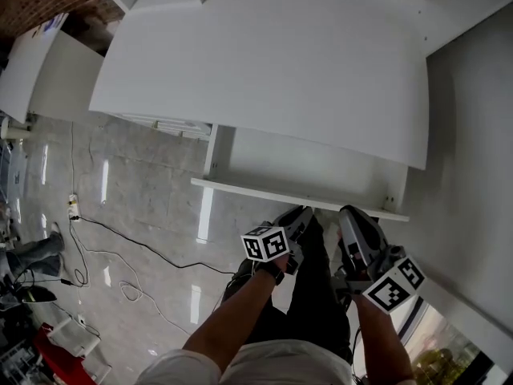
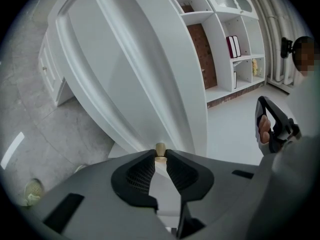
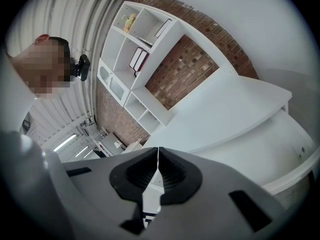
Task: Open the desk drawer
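The white desk (image 1: 264,62) has its drawer (image 1: 296,163) drawn out from under the top toward me, its front panel (image 1: 240,189) running as a thin white edge. My left gripper (image 1: 304,213) sits at that front edge. In the left gripper view its jaws (image 2: 160,155) pinch a small beige drawer knob (image 2: 160,149) between the tips. My right gripper (image 1: 348,215) hovers just to the right of it at the same edge. Its jaws (image 3: 158,152) are pressed together with nothing between them.
A white shelf unit (image 2: 235,44) with red books stands against a brick wall beyond the desk. Cables (image 1: 120,255) trail over the glossy tiled floor at the left. A white side cabinet (image 1: 48,70) stands at far left, a white wall (image 1: 473,175) at right.
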